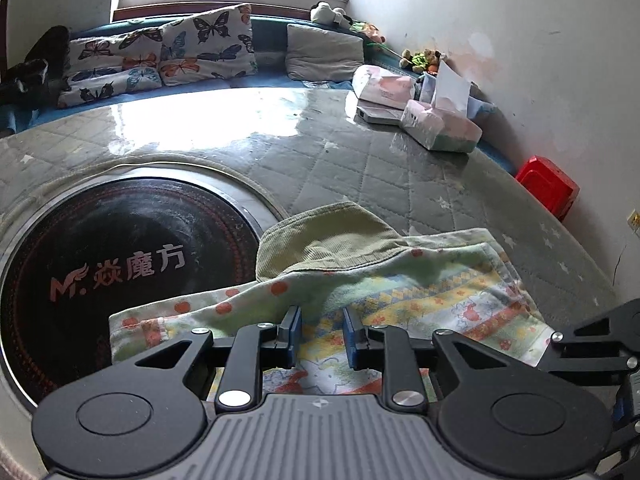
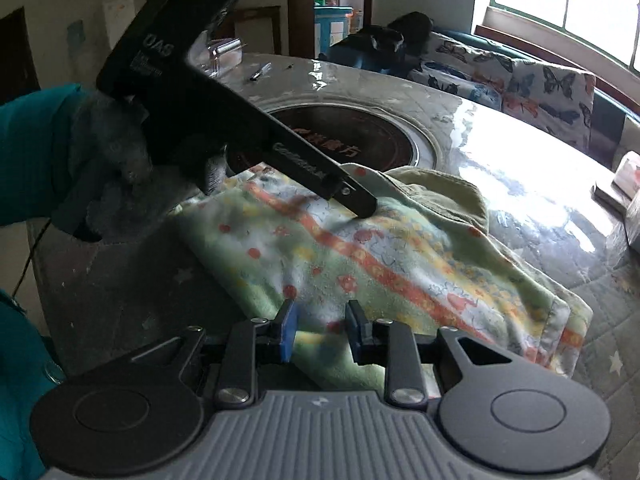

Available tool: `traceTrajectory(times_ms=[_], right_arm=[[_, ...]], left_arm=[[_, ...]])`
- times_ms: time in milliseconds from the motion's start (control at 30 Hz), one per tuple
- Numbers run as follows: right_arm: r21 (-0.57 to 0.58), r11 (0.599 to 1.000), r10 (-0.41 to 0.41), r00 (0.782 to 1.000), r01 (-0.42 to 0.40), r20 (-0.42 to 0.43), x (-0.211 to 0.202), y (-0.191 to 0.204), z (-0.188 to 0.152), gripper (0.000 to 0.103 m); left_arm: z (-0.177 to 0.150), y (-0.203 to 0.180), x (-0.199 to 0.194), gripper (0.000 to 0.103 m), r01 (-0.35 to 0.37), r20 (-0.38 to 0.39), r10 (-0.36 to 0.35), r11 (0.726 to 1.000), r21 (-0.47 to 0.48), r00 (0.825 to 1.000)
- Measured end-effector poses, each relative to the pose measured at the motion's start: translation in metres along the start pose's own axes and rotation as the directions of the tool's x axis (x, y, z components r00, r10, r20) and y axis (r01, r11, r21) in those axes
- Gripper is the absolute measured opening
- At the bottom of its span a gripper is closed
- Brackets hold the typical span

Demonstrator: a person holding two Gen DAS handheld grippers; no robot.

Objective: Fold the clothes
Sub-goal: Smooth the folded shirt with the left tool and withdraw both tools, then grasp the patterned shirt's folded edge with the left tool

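Clearly "M." shows on the burner (image 1: 120, 268); both hand-held grippers (image 1: 319, 334) (image 2: 320, 330) spread above the cloth (image 2: 360, 256).

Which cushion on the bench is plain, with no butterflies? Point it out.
The grey cushion, right of the two butterfly cushions, nearest the stuffed toy in the corner. It alone has no print.

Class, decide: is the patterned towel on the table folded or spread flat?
Folded. The patterned towel lies in doubled layers, with stacked edges visible at its corner, partly over a green garment.
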State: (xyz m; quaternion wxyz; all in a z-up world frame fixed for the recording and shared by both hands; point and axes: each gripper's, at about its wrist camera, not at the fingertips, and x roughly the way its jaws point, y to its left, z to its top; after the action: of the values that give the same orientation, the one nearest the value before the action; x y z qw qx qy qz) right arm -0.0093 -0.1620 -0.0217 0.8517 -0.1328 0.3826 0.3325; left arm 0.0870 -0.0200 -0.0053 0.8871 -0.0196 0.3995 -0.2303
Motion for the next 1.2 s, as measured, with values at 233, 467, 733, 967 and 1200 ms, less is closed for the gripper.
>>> traceTrajectory(times_ms=[233,467,733,967,1200], right_arm=[[-0.022,1.0,-0.01,0.999,0.01,0.034,-0.002,-0.002,0.013,0.038],[-0.065,0.998,0.029,0.998,-0.026,0.053,0.006,0.012,0.025,0.046],[-0.07,0.996,0.05,0.998,-0.047,0.033,0.016,0.02,0.024,0.046],[-0.026,0.999,0.035,0.999,-0.034,0.036,0.01,0.011,0.019,0.046],[0.123,0.985,-0.129,0.989,0.12,0.069,0.004,-0.046,0.022,0.046]], left_arm=[[-0.013,0.014,-0.04,0.039,-0.057,0.056,0.059,0.997,-0.042,0.997],[-0.047,0.034,-0.063,0.046,-0.155,0.033,0.159,0.983,-0.099,0.987],[-0.074,0.044,-0.08,0.048,-0.192,0.021,0.196,0.973,-0.125,0.98],[-0.073,0.036,-0.09,0.049,-0.199,0.055,0.205,0.975,-0.102,0.977],[-0.072,0.024,-0.084,0.049,-0.165,0.05,0.169,0.984,-0.075,0.984]])
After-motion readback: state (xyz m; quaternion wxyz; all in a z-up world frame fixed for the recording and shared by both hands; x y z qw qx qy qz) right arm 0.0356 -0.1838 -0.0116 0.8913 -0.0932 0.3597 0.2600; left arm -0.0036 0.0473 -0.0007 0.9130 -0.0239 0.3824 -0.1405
